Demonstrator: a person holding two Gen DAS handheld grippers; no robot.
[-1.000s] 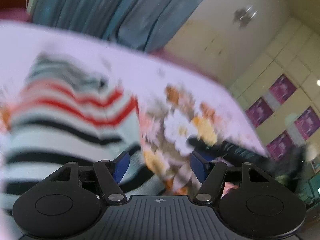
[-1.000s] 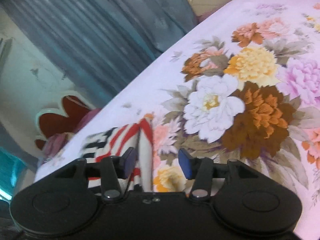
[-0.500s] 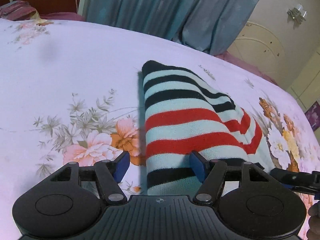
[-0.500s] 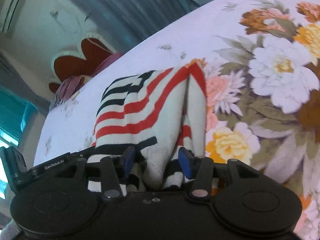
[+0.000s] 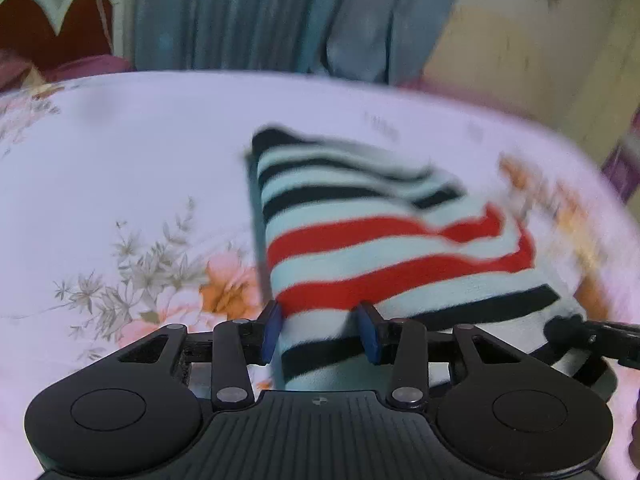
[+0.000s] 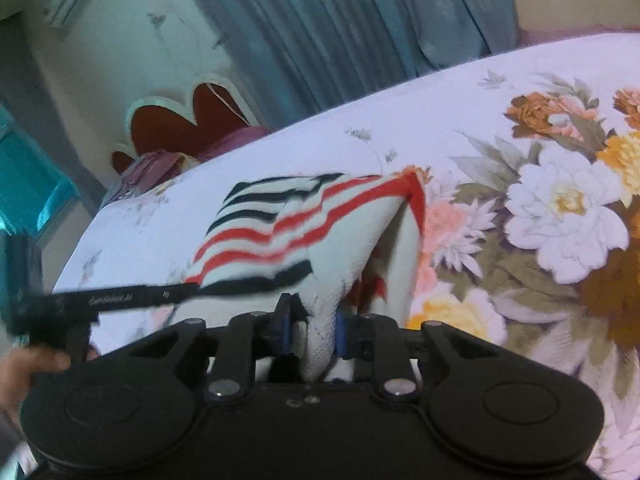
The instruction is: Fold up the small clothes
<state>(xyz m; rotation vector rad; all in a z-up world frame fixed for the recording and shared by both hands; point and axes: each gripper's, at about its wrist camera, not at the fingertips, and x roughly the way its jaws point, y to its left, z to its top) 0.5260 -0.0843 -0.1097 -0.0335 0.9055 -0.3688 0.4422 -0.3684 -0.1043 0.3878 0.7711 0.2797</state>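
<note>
A small striped knit garment (image 5: 384, 240), white with black and red bands, lies on the floral bedsheet (image 5: 120, 184). In the left wrist view my left gripper (image 5: 320, 332) stands partly closed around the garment's near left corner, blue pads on either side of the cloth. In the right wrist view my right gripper (image 6: 310, 326) is shut on the garment's (image 6: 304, 232) near right edge, the white cloth pinched between its pads. The right gripper's tip shows at the right edge of the left wrist view (image 5: 588, 332). The left gripper's side shows in the right wrist view (image 6: 112, 300).
The bed carries a large flower print (image 6: 560, 208) to the right of the garment. A dark red headboard (image 6: 184, 120) and pillows sit at the far left end. Blue curtains (image 5: 260, 12) hang behind the bed.
My right gripper has closed onto the garment's edge. My left gripper has moved forward onto the near left corner and narrowed around it. The garment's near edge has bunched.
</note>
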